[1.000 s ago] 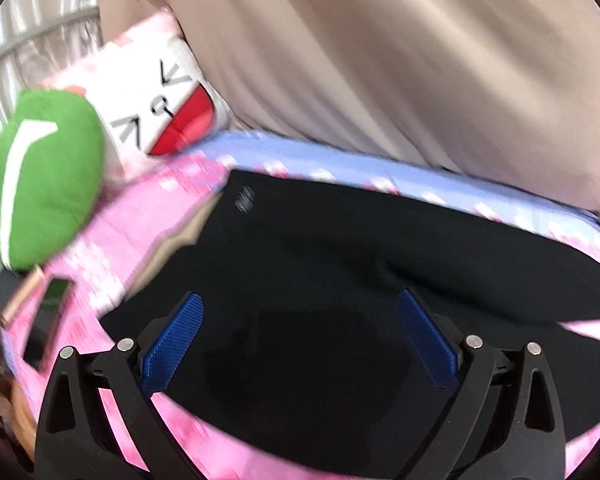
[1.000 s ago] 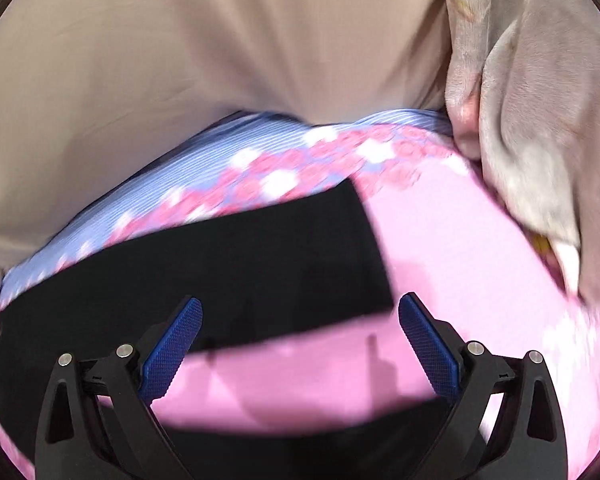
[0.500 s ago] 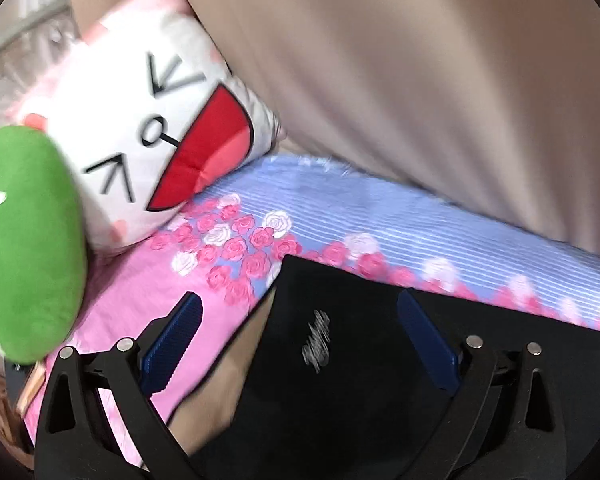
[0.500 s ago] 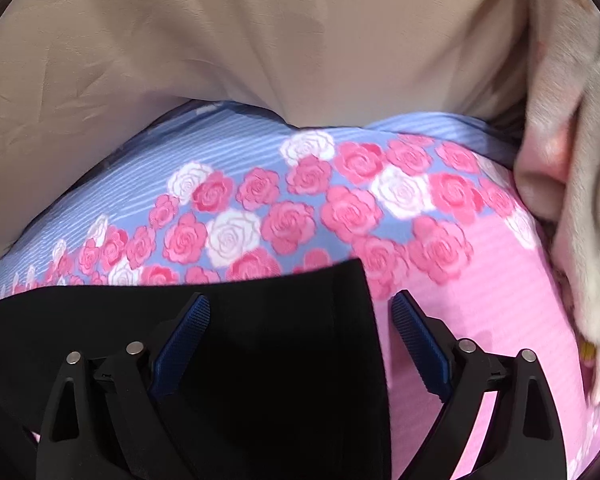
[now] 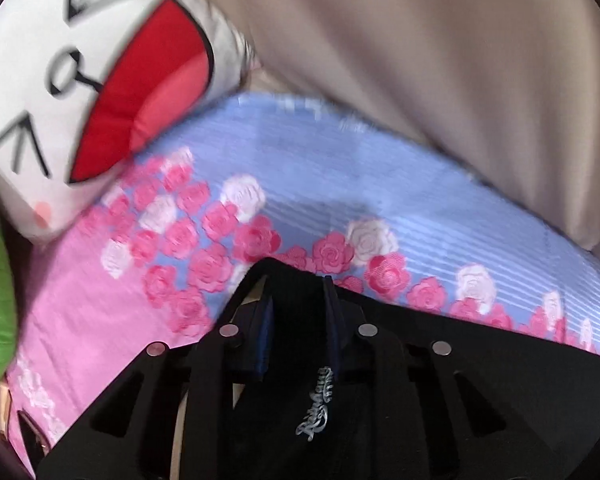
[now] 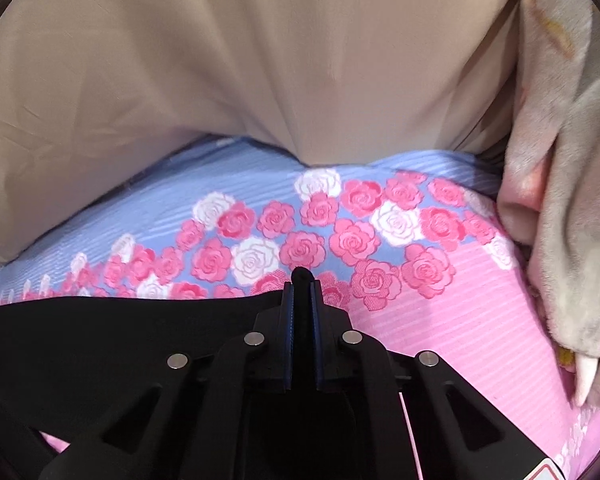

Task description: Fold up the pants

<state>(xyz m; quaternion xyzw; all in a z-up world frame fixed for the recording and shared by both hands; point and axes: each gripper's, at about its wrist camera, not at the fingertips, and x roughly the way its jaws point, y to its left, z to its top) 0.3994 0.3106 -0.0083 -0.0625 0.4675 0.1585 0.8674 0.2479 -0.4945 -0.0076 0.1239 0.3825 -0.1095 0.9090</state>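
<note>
Pants pinched at both far corners

Black pants (image 5: 480, 360) lie on a rose-print bed sheet (image 6: 440, 320). The left tool (image 5: 298, 312) clamps the far left corner; the right tool (image 6: 300, 292) clamps the far right corner. A cartoon-face pillow (image 5: 80, 92) sits far left.

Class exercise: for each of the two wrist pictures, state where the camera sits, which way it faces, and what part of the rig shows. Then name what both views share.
Left wrist: sits on the left gripper, looking forward over the black pants toward the cartoon-face pillow; its fingers pinch a pants corner.
Right wrist: sits on the right gripper, facing the beige curtain; fingers shut on the pants' far corner.
Shared: black pants, rose-print bedsheet, beige curtain.
</note>
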